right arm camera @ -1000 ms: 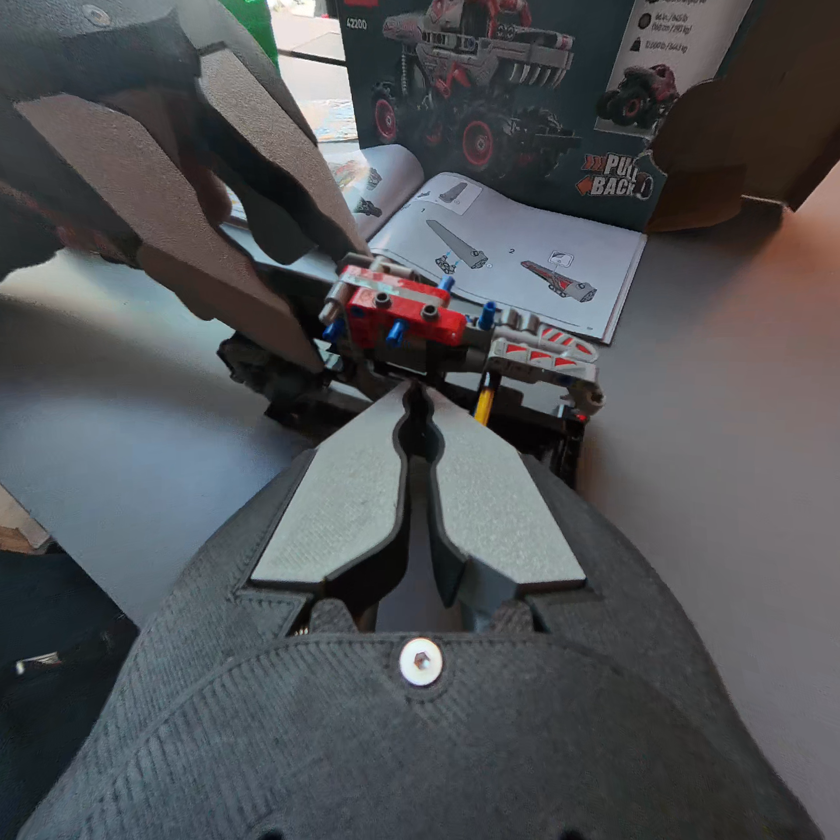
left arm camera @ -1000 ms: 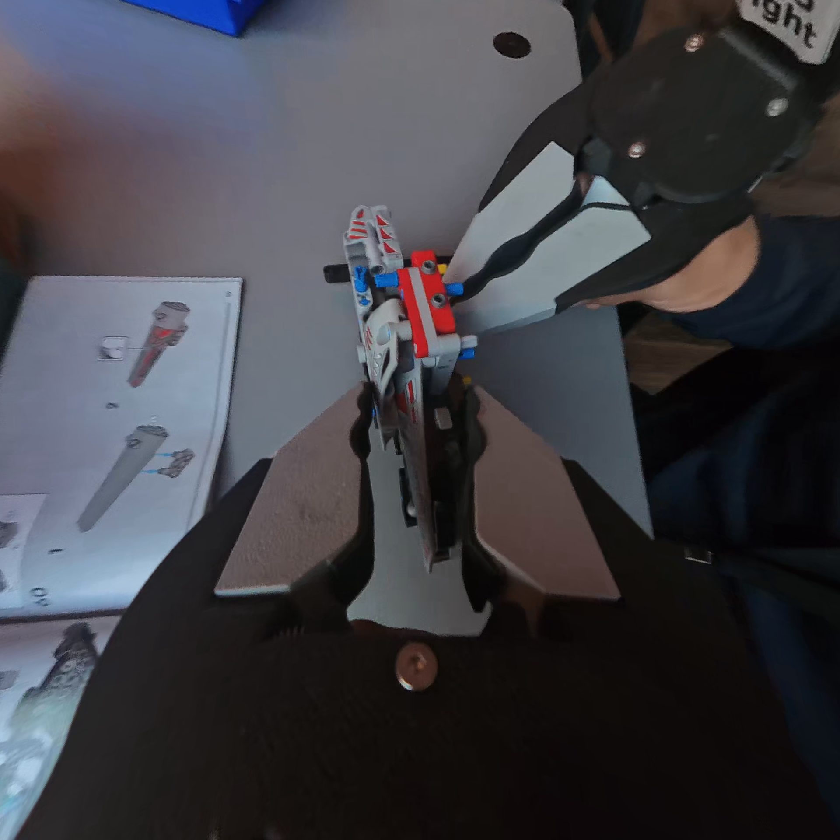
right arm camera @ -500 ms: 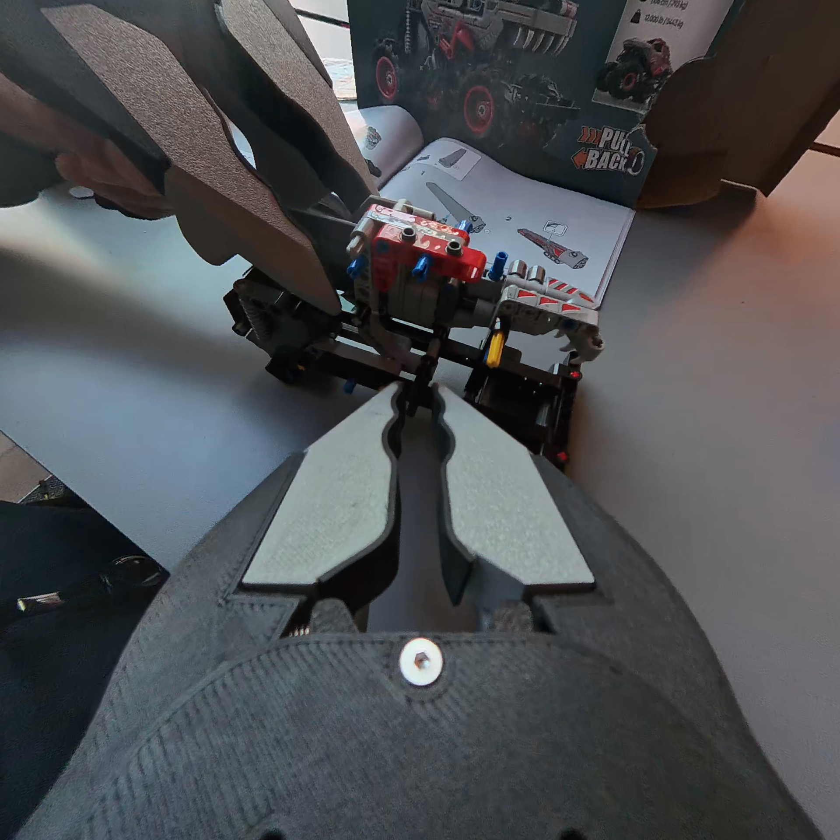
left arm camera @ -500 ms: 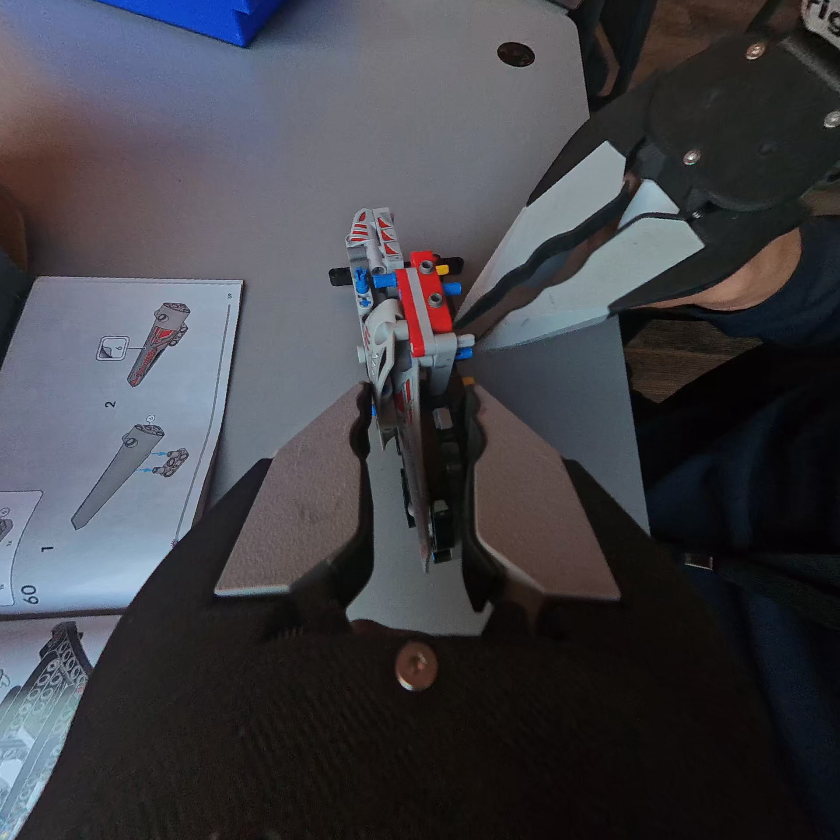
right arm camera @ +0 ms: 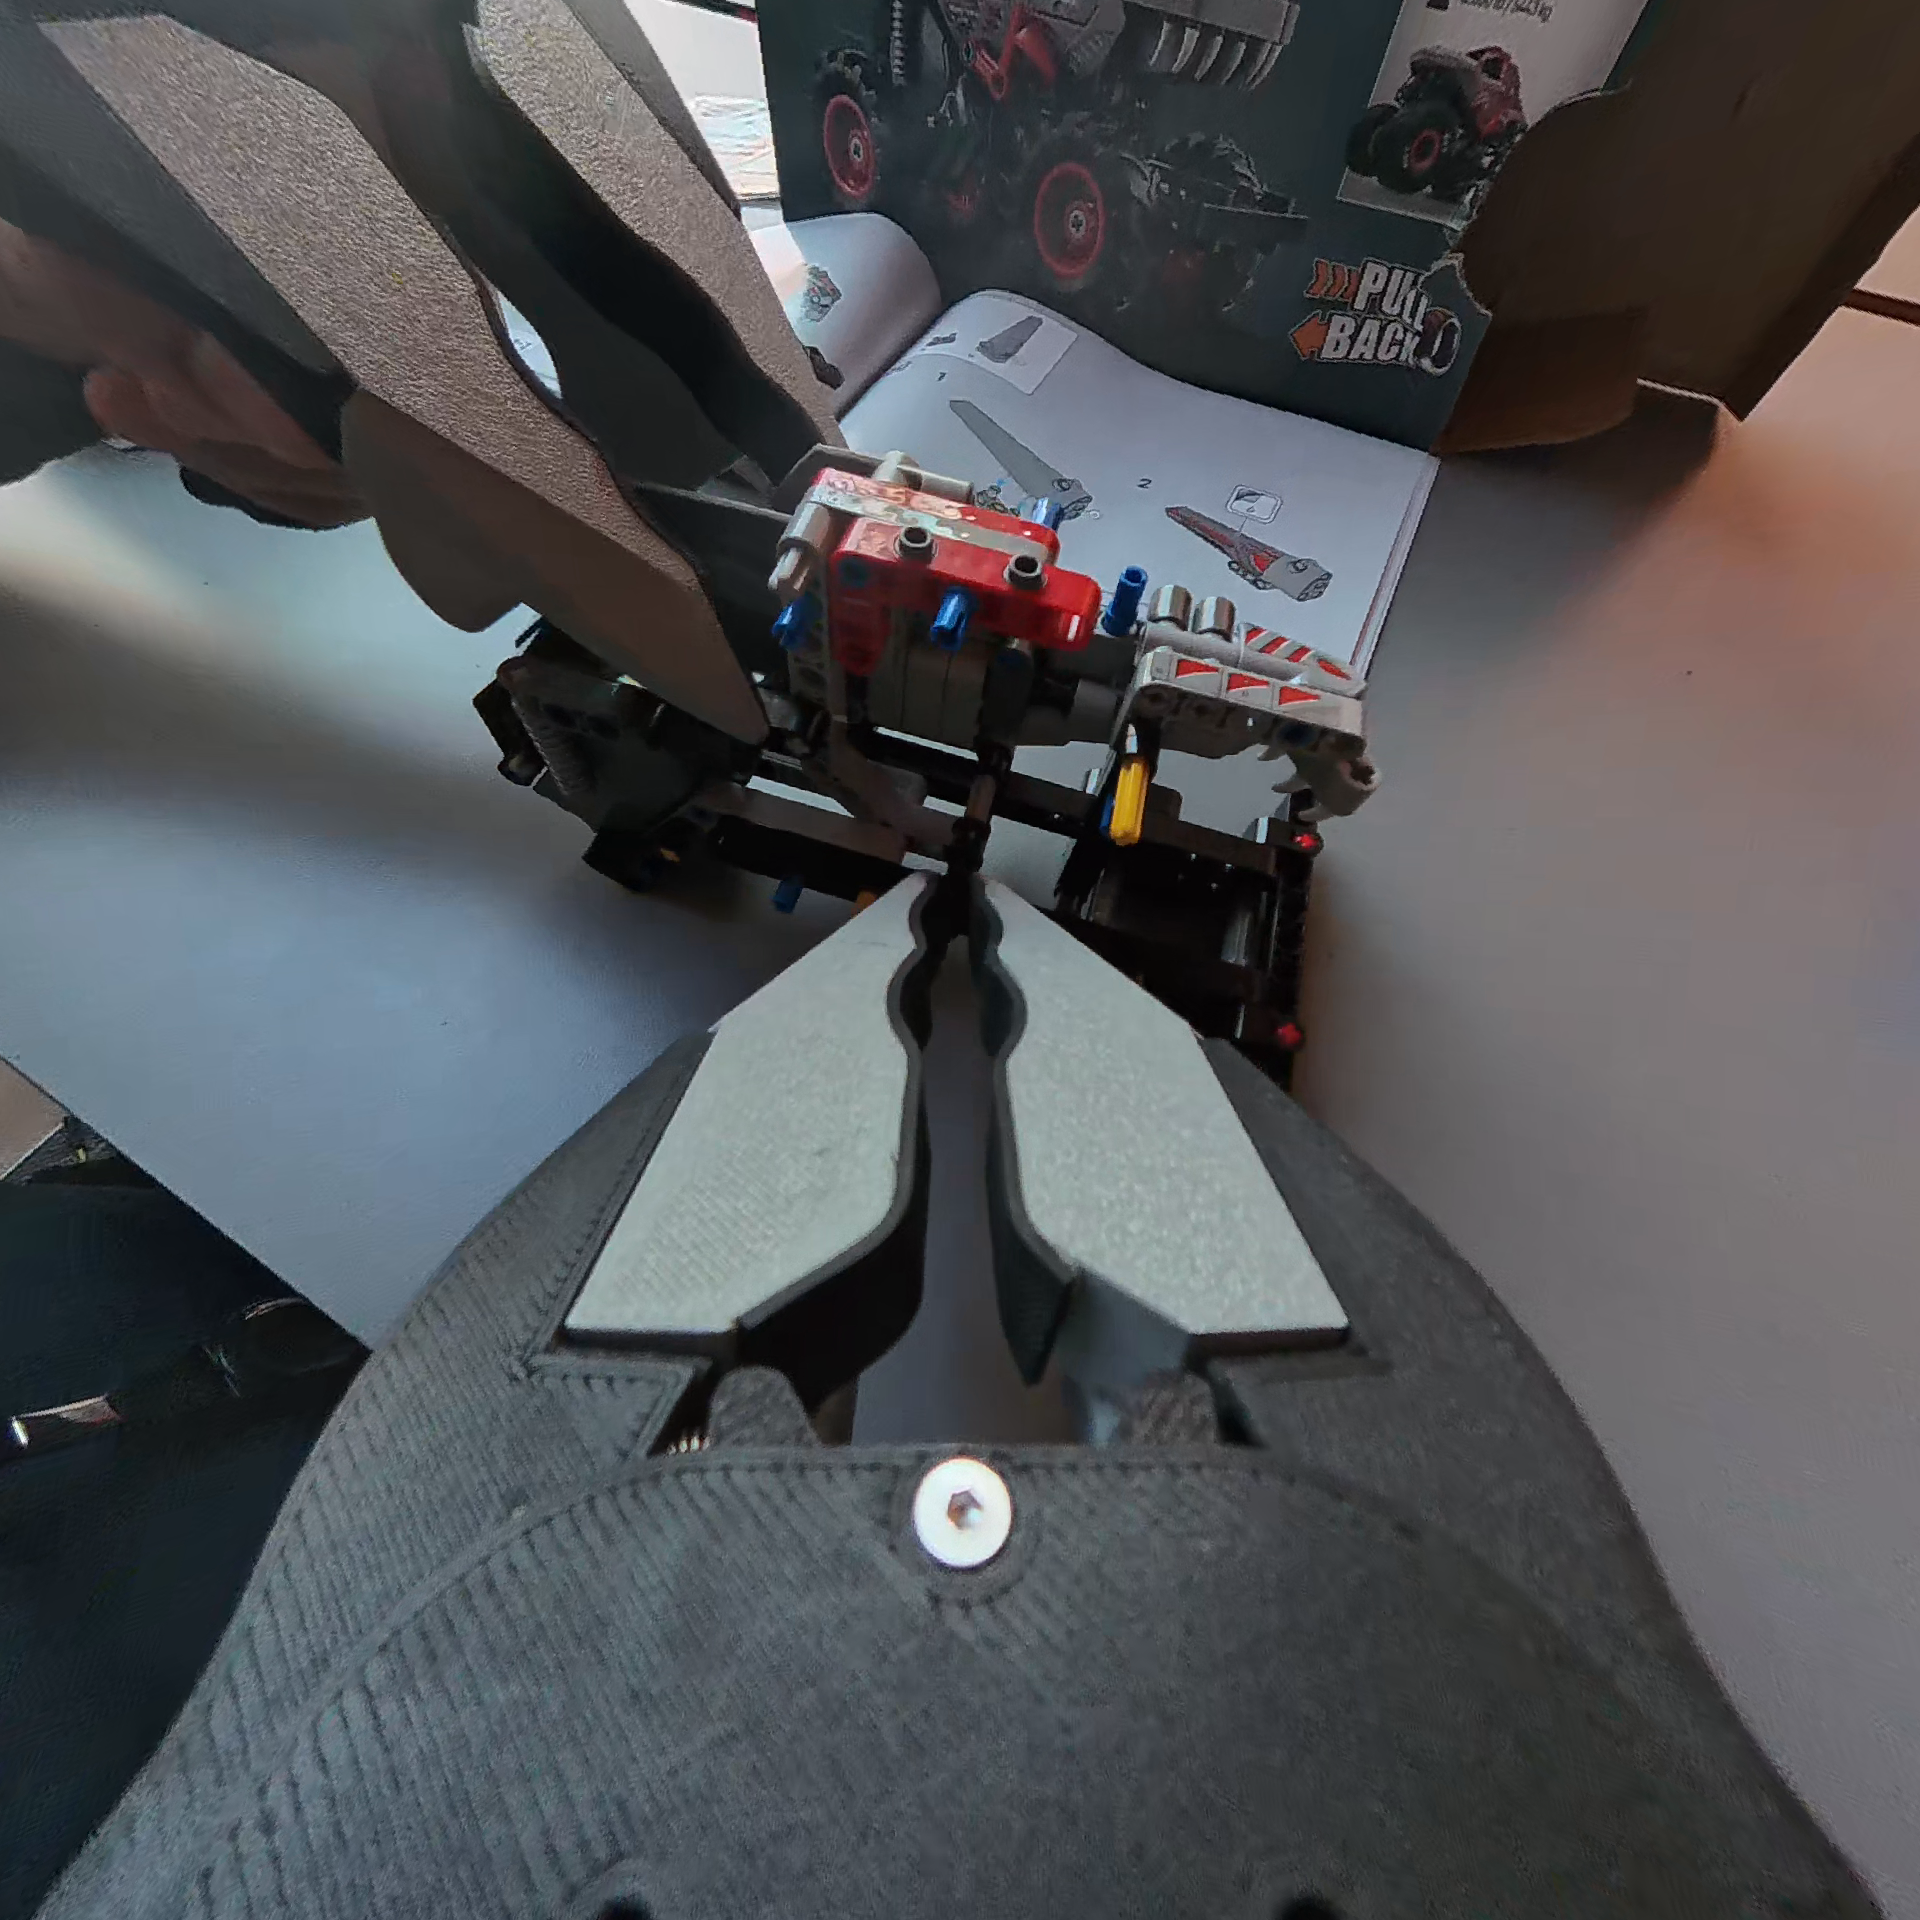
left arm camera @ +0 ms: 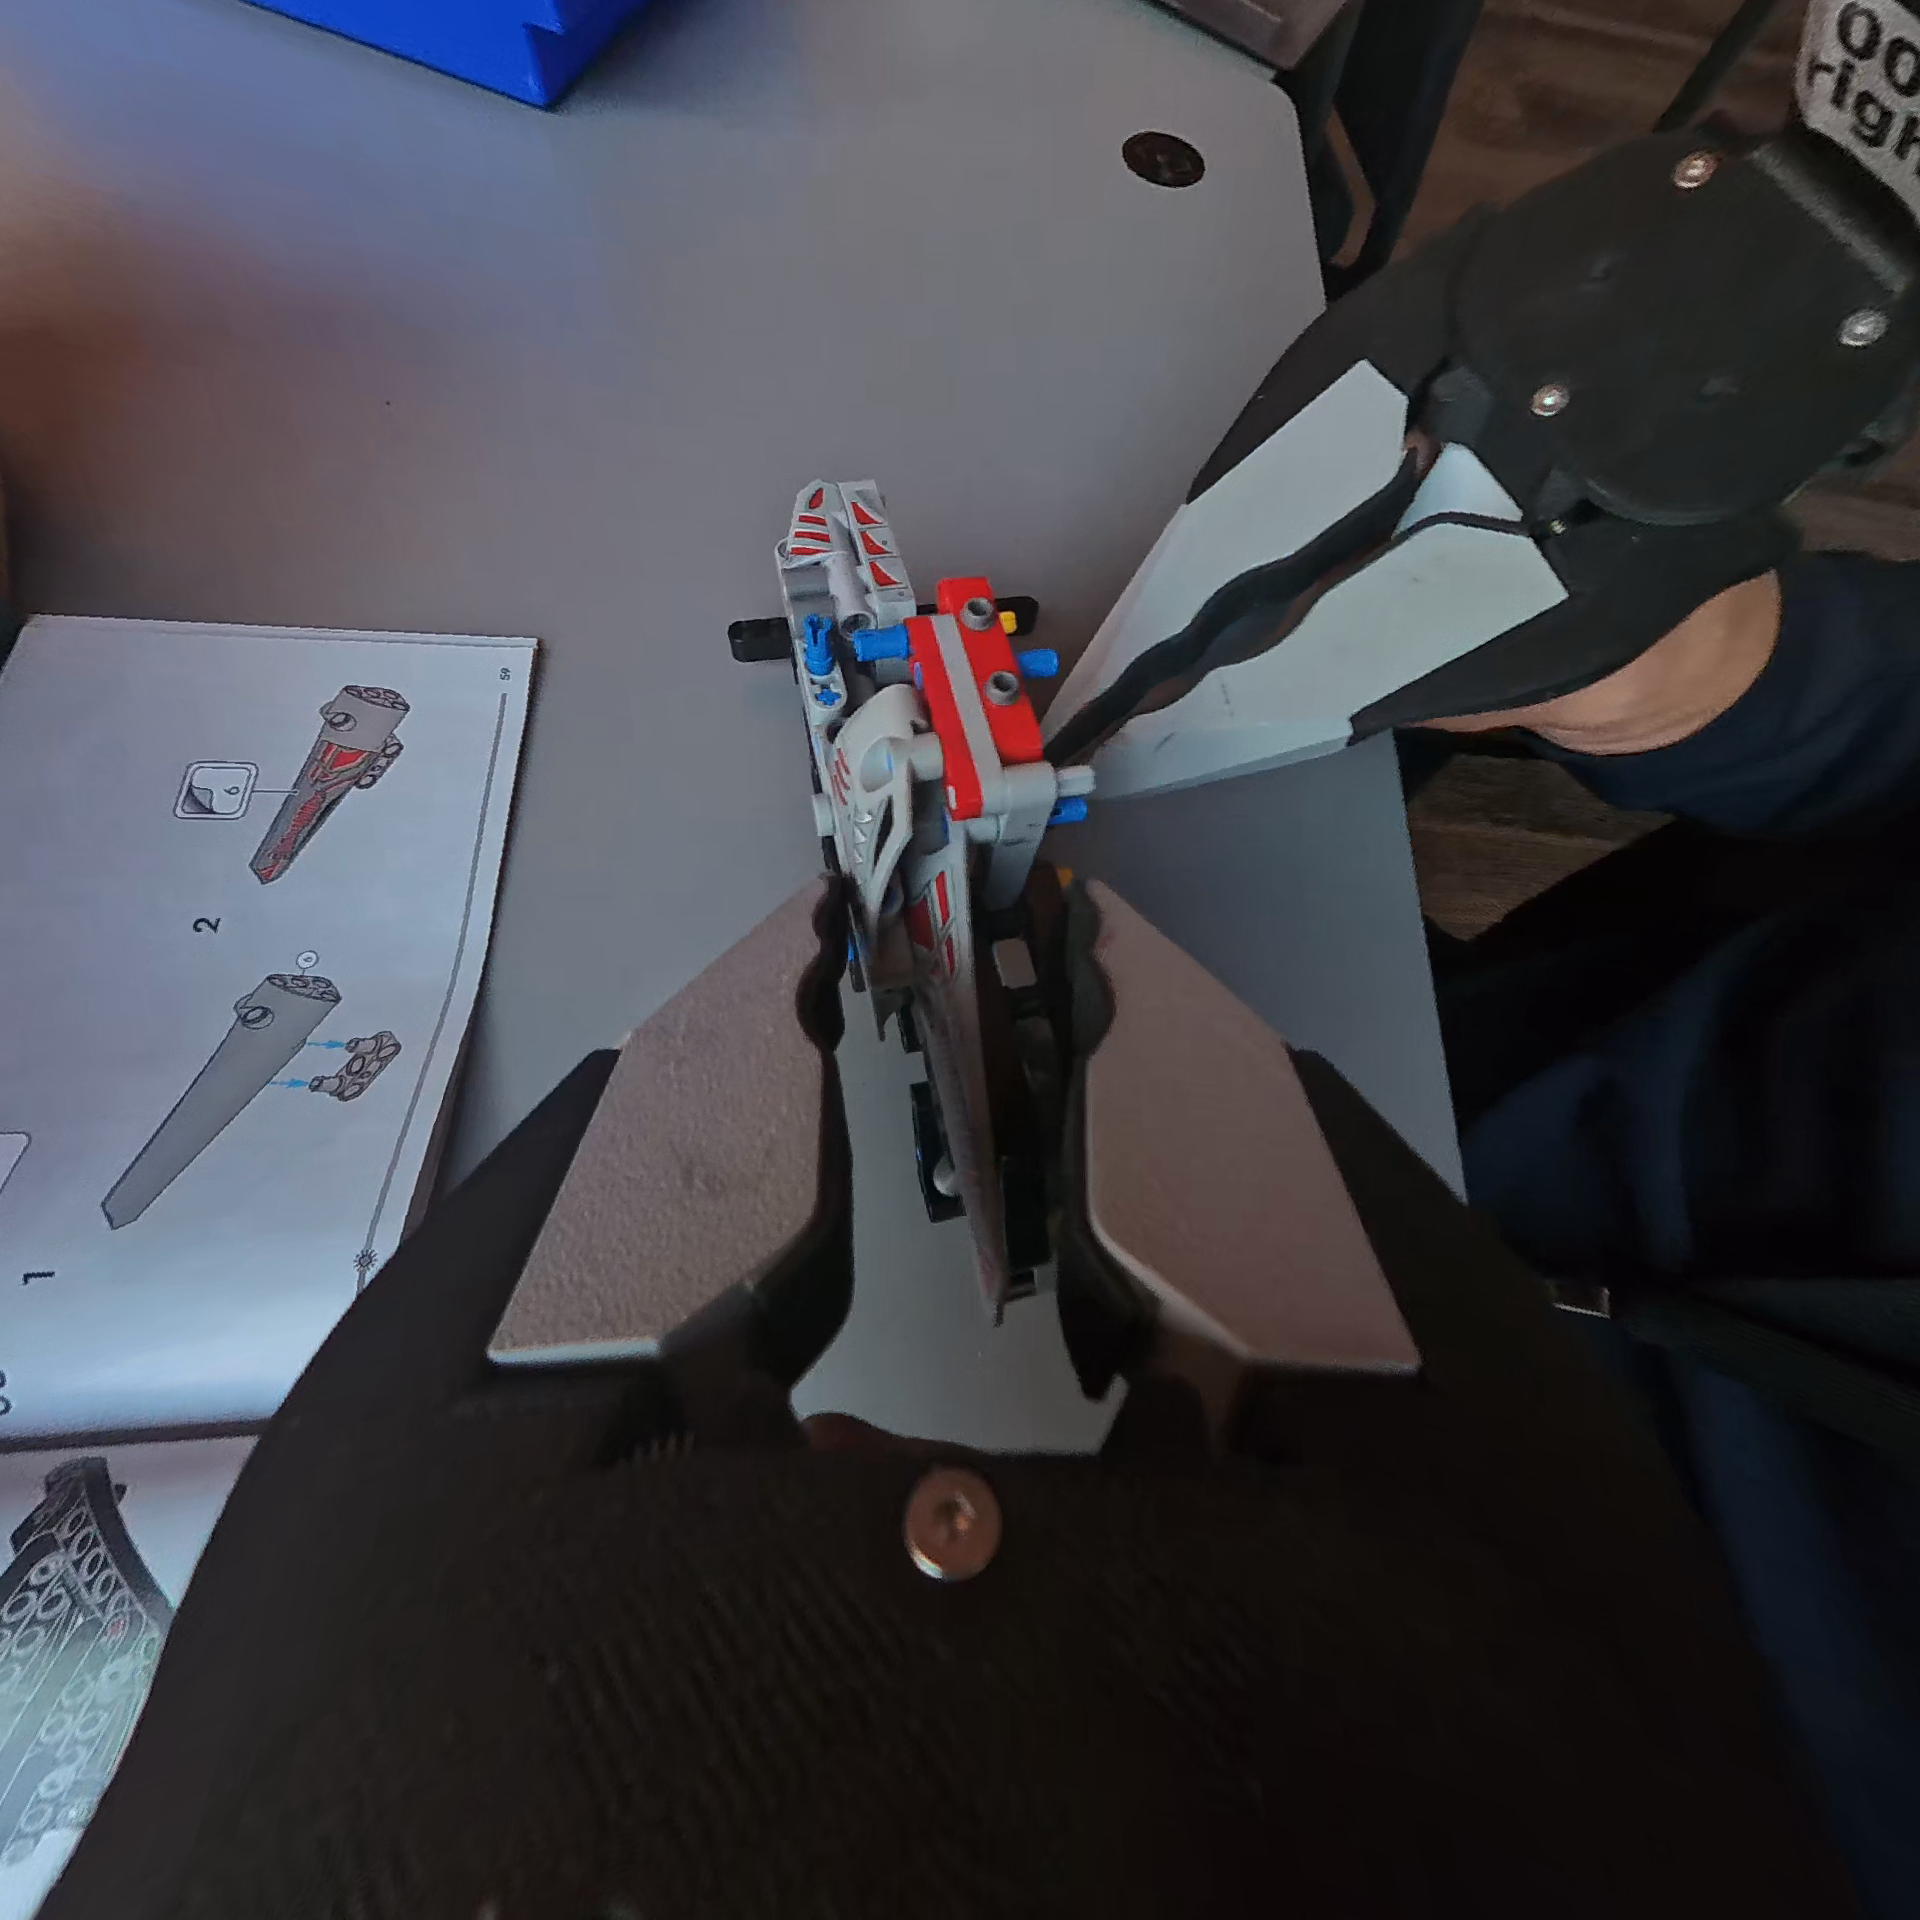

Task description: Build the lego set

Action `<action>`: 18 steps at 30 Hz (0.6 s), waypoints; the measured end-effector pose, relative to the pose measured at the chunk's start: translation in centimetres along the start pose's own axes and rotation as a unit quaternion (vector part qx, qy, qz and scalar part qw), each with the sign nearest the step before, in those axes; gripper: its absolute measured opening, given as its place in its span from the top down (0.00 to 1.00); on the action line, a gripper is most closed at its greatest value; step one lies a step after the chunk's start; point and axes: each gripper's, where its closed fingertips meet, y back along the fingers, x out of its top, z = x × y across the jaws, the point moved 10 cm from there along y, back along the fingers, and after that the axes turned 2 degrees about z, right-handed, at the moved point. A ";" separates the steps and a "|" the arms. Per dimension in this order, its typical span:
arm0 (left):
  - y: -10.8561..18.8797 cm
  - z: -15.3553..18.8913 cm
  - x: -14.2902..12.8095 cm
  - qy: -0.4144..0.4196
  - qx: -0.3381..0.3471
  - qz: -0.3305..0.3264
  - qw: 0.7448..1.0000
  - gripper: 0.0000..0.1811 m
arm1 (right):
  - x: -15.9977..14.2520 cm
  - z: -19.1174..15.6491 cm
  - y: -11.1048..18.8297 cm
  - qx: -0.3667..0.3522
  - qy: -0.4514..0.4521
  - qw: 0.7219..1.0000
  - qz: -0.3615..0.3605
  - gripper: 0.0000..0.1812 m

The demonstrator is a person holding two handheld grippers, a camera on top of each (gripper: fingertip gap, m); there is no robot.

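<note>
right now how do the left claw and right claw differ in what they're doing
The left claw stands wide, straddling the lego model; the right claw is nearly closed on a thin black pin. The left comes from the model's end, the right from its side. Both reach the same model.

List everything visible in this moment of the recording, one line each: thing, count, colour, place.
Lego model: one, grey, red and black with blue pins, standing on the table centre.
Black axle piece: one, at the model's near side, in the right gripper's tips.
Instruction booklet: one, white, open, left of the model.
Set box: one, dark with a truck picture, behind the booklet.
Blue box: one, far table edge.
Table: one, grey.
Left gripper: black, closed on the model.
Right gripper: black, grey pads, pinching the axle piece.
Person's hand: on the left gripper.
</note>
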 end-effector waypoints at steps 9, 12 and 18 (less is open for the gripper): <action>0.0 -0.1 0.0 0.007 0.002 0.003 1.000 0.79 | 0.2 -0.1 -0.3 -0.014 0.011 1.000 -0.006 1.00; -0.4 0.8 -0.1 0.019 -0.048 0.001 0.999 0.78 | 0.7 0.0 -0.5 -0.009 0.009 1.000 0.011 1.00; 0.3 0.0 0.6 -0.012 0.026 0.003 1.000 0.84 | 0.6 0.5 -0.3 -0.013 0.009 1.000 0.022 1.00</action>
